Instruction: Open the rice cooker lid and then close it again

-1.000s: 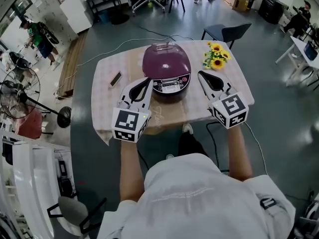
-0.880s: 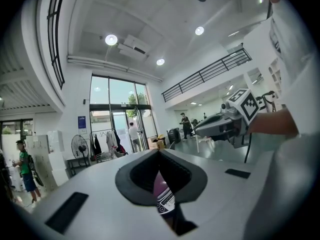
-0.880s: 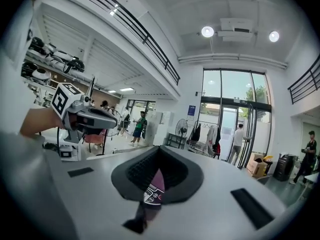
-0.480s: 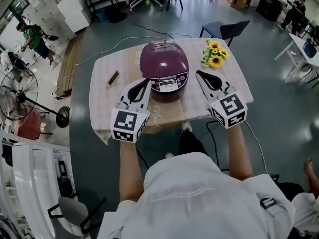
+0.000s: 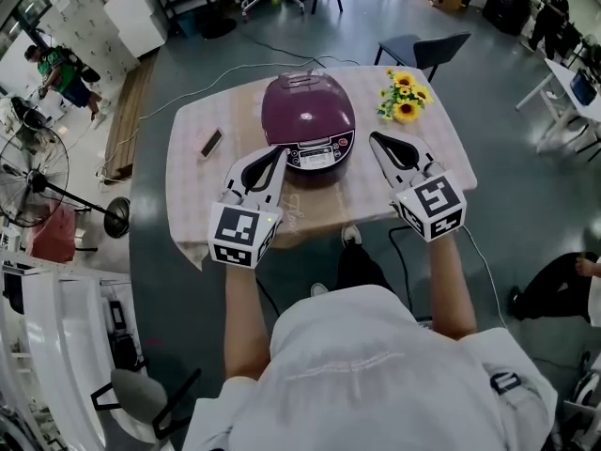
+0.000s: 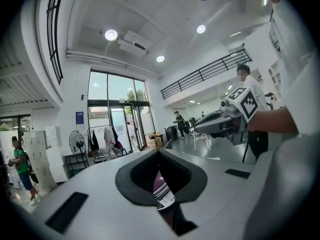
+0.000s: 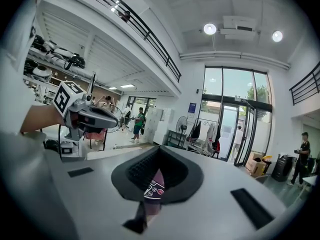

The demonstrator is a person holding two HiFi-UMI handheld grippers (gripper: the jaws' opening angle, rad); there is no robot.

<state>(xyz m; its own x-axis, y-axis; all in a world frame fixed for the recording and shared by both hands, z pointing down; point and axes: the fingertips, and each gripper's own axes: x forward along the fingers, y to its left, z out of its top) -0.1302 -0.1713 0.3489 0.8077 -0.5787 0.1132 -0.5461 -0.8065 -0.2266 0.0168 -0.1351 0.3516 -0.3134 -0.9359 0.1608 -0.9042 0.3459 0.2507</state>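
Note:
A purple rice cooker (image 5: pixel 308 118) with its lid down stands on the table (image 5: pixel 192 186), its control panel (image 5: pixel 319 154) facing me. My left gripper (image 5: pixel 279 150) is shut and held just left of the panel, apart from the cooker. To the right of the cooker my right gripper (image 5: pixel 376 140) is shut too, with nothing in it. In the left gripper view only a sliver of the cooker (image 6: pixel 161 188) shows past the closed jaws. The right gripper view shows a sliver of the panel (image 7: pixel 154 189) the same way.
Yellow sunflowers (image 5: pixel 404 101) lie at the table's far right. A phone (image 5: pixel 211 143) rests at the left side. A dark chair (image 5: pixel 424 49) stands behind the table, a fan (image 5: pixel 33 172) to the left, and cables run across the floor.
Both grippers keep their places beside the cooker. The view has shifted slightly, so the table sits a little higher in the picture.

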